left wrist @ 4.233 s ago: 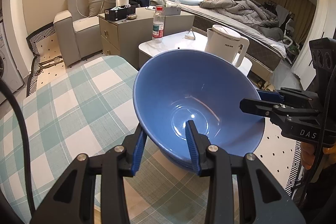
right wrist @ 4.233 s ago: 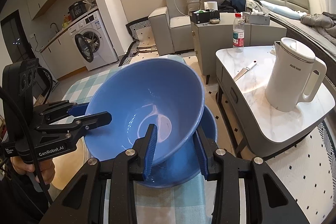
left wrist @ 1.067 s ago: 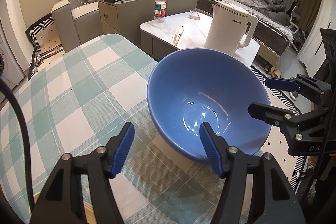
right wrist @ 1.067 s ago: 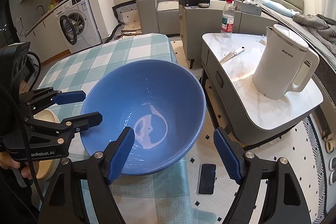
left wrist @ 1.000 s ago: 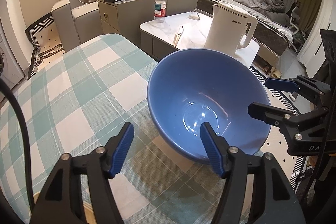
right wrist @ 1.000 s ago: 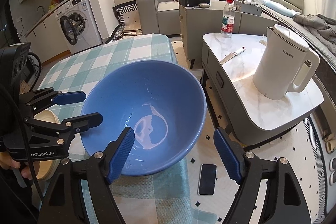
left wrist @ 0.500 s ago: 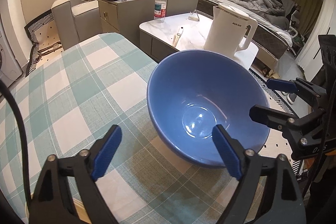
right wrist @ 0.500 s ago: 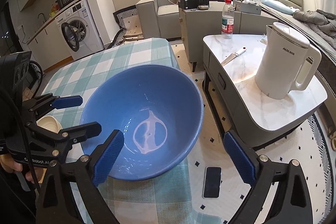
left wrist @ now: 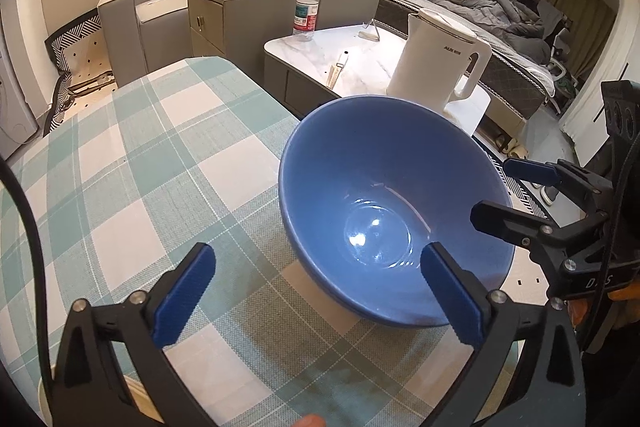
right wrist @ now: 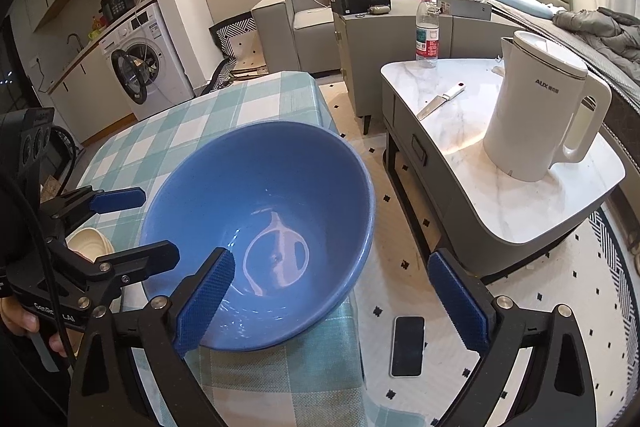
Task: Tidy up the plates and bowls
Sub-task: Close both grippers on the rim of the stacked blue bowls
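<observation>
A large blue bowl stands upright near the edge of the checked tablecloth; it also shows in the right wrist view. My left gripper is open and empty, just short of the bowl's near rim. My right gripper is open and empty, its left finger over the bowl's near rim, not gripping. Each gripper shows in the other's view, the right one and the left one, on opposite sides of the bowl. A cream dish sits behind the left gripper.
A marble side table stands right of the dining table with a white kettle, a water bottle and a knife. A phone lies on the floor by the table edge. Sofa and cabinet stand behind.
Earlier both grippers held the upper blue bowl over another. It now rests nested, both grippers have let go, opened wide and drawn back a little.
</observation>
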`<state>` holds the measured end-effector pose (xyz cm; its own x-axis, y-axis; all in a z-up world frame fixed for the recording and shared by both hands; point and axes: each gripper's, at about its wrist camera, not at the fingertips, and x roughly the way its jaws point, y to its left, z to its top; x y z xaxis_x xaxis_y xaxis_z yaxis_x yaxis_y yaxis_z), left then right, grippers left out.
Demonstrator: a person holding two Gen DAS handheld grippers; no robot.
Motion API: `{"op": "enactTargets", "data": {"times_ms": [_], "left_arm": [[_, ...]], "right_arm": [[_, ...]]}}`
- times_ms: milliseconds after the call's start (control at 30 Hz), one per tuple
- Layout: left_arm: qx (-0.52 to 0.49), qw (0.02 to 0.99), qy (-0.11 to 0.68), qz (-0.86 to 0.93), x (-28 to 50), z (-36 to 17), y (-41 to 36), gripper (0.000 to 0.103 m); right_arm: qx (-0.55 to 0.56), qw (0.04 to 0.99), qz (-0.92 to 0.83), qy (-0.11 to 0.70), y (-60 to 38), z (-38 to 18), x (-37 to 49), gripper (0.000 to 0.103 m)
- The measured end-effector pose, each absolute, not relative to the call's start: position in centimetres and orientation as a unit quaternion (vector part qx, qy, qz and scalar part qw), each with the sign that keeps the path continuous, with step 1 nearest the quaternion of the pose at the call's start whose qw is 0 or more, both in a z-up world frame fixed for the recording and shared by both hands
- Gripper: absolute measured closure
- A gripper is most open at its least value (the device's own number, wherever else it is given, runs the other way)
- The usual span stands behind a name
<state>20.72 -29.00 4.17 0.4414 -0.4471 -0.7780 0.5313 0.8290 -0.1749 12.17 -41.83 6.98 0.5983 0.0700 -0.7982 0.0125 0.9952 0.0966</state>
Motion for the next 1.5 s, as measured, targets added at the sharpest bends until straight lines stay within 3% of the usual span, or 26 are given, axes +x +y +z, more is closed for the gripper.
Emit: {"op": "enactTargets", "data": {"times_ms": [933,1367,1500], "left_arm": [[-0.009,0.832,0.473,-0.29,22.0,2.3,-28.4,0.003],[-0.01,0.817,0.48,-0.319,21.6,2.2,-29.2,0.041],[-0.009,0.815,0.482,-0.322,21.5,2.1,-29.4,0.048]], "right_arm": [[0.099,0.888,0.057,0.445,-42.7,4.8,12.8,0.004],[0.107,0.887,0.066,0.444,-42.2,4.5,12.9,0.024],[0.106,0.887,0.067,0.445,-42.1,4.5,12.8,0.03]]}}
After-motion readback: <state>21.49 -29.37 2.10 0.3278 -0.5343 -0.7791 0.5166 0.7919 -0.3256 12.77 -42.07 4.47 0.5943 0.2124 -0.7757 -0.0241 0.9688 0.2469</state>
